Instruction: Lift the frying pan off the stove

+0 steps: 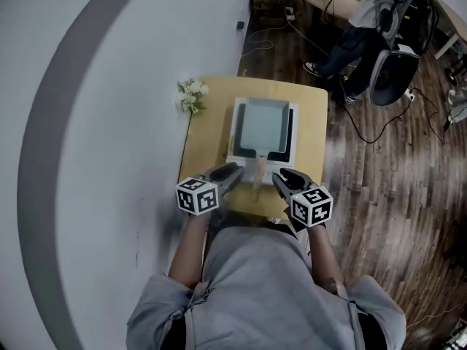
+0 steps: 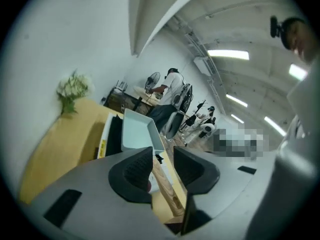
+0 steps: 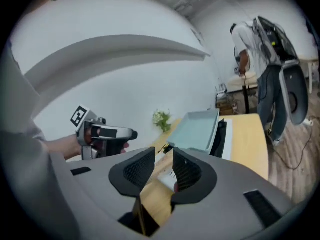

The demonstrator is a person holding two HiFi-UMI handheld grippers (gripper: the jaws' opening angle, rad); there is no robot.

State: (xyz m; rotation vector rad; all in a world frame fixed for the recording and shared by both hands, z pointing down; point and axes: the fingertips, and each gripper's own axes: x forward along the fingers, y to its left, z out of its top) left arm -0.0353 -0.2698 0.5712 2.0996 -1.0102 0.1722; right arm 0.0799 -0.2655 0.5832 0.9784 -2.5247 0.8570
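Observation:
A square pale blue frying pan sits on a white and black stove on a small wooden table. Its wooden handle points toward me. My left gripper is just left of the handle and my right gripper just right of it, both open and holding nothing. In the left gripper view the jaws stand apart, with the handle and pan beyond. In the right gripper view the open gripper faces the pan, and the left gripper shows at the left.
A small bunch of white flowers stands at the table's far left corner. A white wall is to the left. On the wooden floor to the right are cables, an office chair and a person at a desk.

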